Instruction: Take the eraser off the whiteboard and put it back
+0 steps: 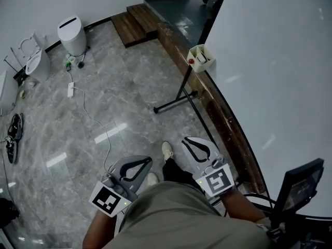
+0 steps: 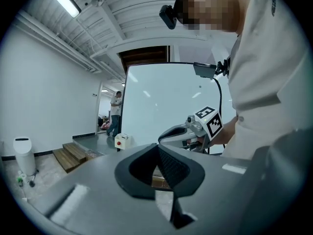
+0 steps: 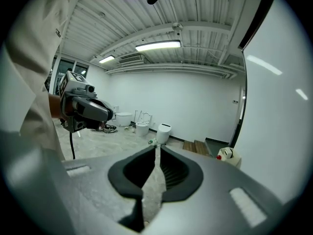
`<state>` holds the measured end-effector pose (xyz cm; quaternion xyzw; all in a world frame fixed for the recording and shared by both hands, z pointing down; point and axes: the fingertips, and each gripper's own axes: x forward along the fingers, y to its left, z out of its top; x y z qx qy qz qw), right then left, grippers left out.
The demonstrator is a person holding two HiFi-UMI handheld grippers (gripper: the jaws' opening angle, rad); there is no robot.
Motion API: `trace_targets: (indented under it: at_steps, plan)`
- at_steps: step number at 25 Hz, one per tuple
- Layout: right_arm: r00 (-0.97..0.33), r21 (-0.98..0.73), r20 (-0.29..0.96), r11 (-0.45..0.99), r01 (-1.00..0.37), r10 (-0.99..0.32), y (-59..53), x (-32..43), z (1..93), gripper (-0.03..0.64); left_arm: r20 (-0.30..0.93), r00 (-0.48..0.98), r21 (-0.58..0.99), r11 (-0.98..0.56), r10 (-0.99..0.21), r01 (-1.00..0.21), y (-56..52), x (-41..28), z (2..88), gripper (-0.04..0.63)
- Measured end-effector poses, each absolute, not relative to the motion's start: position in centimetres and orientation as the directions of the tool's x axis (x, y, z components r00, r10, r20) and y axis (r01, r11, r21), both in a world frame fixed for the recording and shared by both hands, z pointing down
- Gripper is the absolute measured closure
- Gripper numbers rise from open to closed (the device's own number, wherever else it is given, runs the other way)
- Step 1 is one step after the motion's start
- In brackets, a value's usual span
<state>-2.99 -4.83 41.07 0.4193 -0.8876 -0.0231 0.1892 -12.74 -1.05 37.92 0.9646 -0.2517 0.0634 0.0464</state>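
Grey hand-held right gripper [image 3: 156, 149] empty, jaws a sliver apart; matching left gripper [image 2: 157, 148] closed, empty. Large white whiteboard [image 1: 270, 87] at right. Eraser not identifiable, perhaps in small white box [image 1: 201, 57]. Best locate it, then widen jaws before approaching.

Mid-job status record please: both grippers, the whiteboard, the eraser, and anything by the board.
left gripper: jaws together, empty
right gripper: jaws a slit apart, empty
whiteboard: at the person's right, blank where it shows
eraser: not made out in any view
box: small, white, at the board's lower edge, red spot on it; contents unclear
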Motion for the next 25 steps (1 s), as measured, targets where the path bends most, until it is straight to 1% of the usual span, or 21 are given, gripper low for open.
trace_targets:
  at_steps: [4, 8, 16, 20, 25]
  plan:
    - [-0.572, 0.201, 0.329, 0.647, -0.735, -0.751, -8.4, -1.5, 41.6, 0.585, 0.157, 0.855, 0.064, -0.858, -0.495, -0.509, -3.9, -11.8, 38.1, 0.592]
    - [-0.547, 0.217, 0.329, 0.625, -0.750, -0.770, -13.0, 1.1, 41.9, 0.555, 0.161, 0.849, 0.069, -0.852, -0.503, -0.518, -7.0, -10.0, 37.6, 0.591]
    - [-0.443, 0.219, 0.324, 0.522, -0.825, -0.836, -23.7, 7.9, 43.5, 0.518, 0.183, 0.837, 0.057, -0.844, -0.516, -0.533, -14.3, -7.6, 37.4, 0.591]
    - [-0.391, 0.256, 0.342, 0.485, -0.836, -0.855, -28.8, 10.4, 44.5, 0.497, 0.203, 0.827, 0.063, -0.835, -0.525, -0.546, -17.1, -7.4, 37.3, 0.589]
    - [-0.332, 0.260, 0.344, 0.429, -0.865, -0.878, -34.7, 13.4, 45.8, 0.472, 0.228, 0.819, 0.067, -0.831, -0.526, -0.552, -20.0, -6.7, 37.6, 0.589]
